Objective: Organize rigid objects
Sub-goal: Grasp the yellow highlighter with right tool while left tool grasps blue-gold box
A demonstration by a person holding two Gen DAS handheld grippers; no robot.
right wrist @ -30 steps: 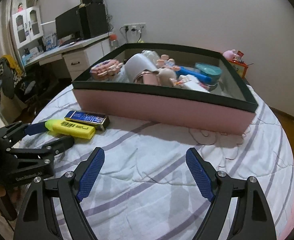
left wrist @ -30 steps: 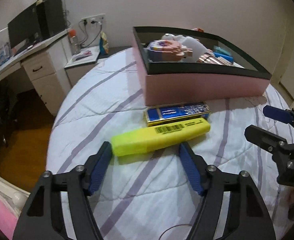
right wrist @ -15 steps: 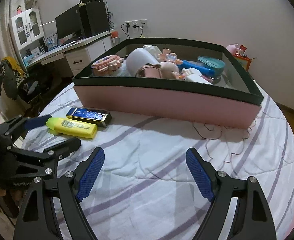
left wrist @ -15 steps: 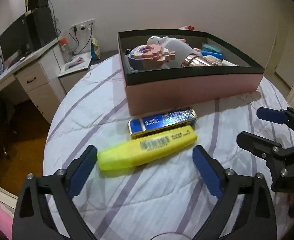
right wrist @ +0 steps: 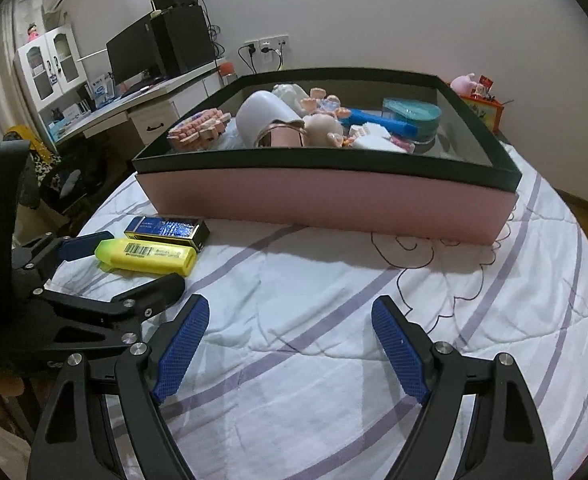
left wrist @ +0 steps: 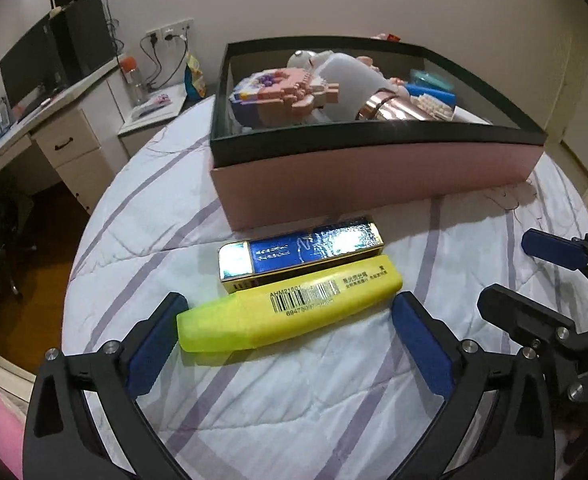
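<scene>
Straddling the yellow highlighter [left wrist: 289, 312] lengthwise, left gripper [left wrist: 285, 336] is wide open, empty. Light, stiff, slick plastic: grip mid-barrel, across its width. Right gripper [right wrist: 289, 344] open, idle.

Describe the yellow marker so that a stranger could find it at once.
Start at the big pink box on the striped bed cover. In front of it, two long things lie side by side. The yellow marker is the nearer one, with a barcode, beside the shiny blue packet.

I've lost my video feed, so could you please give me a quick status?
Left gripper open, straddling yellow highlighter. Right gripper open, empty. Blue box alongside highlighter.
</scene>
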